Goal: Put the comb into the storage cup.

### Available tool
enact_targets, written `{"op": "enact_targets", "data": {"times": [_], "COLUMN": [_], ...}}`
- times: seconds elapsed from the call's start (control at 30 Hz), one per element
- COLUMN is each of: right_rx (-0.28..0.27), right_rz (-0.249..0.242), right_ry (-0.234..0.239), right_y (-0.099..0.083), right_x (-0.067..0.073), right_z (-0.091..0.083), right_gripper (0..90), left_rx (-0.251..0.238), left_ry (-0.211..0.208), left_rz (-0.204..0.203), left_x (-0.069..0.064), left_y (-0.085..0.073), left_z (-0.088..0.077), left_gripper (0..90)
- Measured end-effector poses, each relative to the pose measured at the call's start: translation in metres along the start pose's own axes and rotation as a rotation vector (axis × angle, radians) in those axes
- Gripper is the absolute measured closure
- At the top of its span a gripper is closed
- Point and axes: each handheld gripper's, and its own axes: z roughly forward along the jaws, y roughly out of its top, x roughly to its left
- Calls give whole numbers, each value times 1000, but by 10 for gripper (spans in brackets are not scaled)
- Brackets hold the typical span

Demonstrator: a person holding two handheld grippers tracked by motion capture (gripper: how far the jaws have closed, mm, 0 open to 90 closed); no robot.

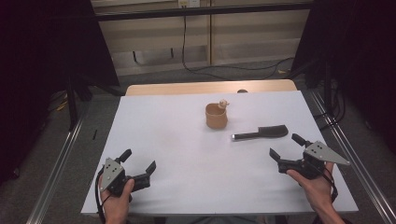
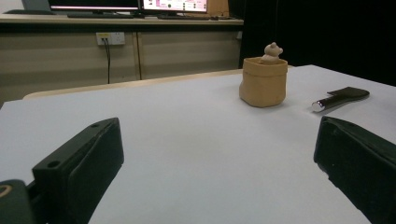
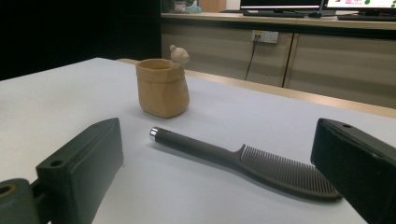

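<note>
Right tool point(image 1: 286, 147), jaws wide apart and empty, sits just short of the comb point(image 3: 252, 163), which lies flat on the desk point(image 1: 187, 140) beside the cup point(image 1: 216, 116). Comb looks light, stiff and smooth-handled; I would pinch the narrow handle, not the fragile teeth. Left tool point(image 1: 138, 159), also open, rests far from the comb.

A dark comb point(image 3: 261, 163) lies flat between the spread jaws, tan cup point(image 3: 163, 88) beyond.
</note>
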Motion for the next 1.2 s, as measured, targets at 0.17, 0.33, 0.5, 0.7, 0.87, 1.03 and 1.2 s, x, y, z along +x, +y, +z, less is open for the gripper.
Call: {"op": "enact_targets", "data": {"times": [0.17,0.33,0.5,0.7,0.87,1.03,1.2], "right_rx": [-11,6,17,2,-10,-22,-28], "right_rz": [9,13,17,22,19,9,19], "right_ry": [14,27,43,23,1,-10,-17], "right_y": [8,12,17,24,23,30,33], "right_x": [-1,-3,-6,-9,-12,-17,-22], "right_z": [9,17,26,37,44,56,68], "right_gripper": [33,65,83,74,82,97,145], "left_rx": [-1,-2,-1,-8,3,4,7], "left_ry": [2,4,1,-11,-6,-4,-5], "left_rz": [2,-1,3,4,2,2,5], "left_x": [0,2,1,0,1,1,1], "left_y": [0,0,0,0,-1,-1,-1], "left_z": [-1,-2,-1,-2,-1,0,-1], "left_gripper": [16,16,17,16,16,16,16]}}
